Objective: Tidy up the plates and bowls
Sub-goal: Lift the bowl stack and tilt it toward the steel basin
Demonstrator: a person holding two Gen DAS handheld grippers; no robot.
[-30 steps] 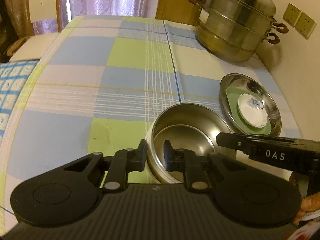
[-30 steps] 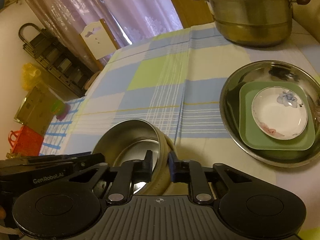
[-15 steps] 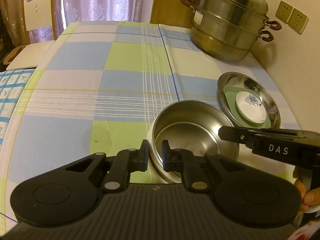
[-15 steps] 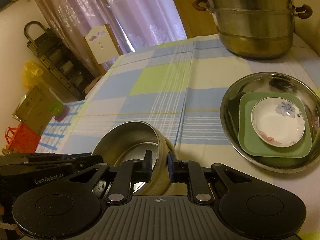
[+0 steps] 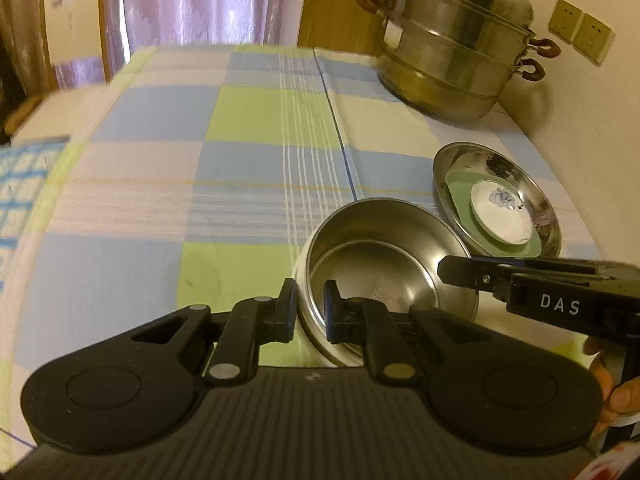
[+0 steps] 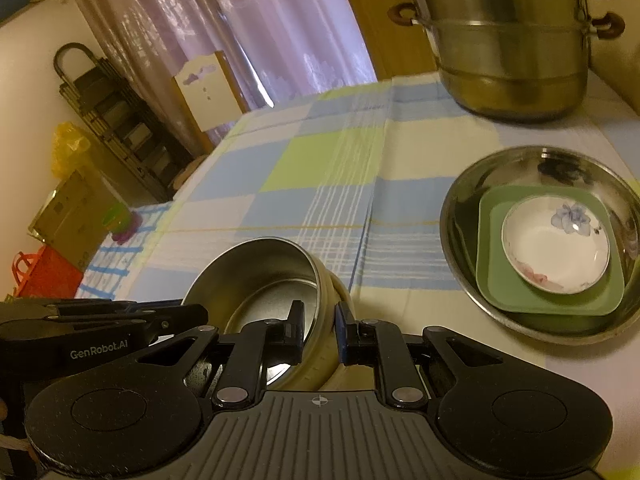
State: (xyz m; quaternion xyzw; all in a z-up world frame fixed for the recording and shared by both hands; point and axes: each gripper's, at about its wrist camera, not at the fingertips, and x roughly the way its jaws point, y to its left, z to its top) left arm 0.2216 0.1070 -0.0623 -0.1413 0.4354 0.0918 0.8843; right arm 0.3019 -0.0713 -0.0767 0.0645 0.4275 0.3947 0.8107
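At the near edge, both grippers (image 5: pixel 310 302) (image 6: pixel 320 320) pinch the bowl's (image 5: pixel 384 256) rim. Uneven lifting could tip or drop it.

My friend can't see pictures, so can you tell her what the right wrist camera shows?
The right gripper pinches the near rim of a steel bowl on a checked tablecloth, while the left gripper grips the bowl's other side. To the right, a steel dish holds a green square plate with a small white flowered bowl on it.
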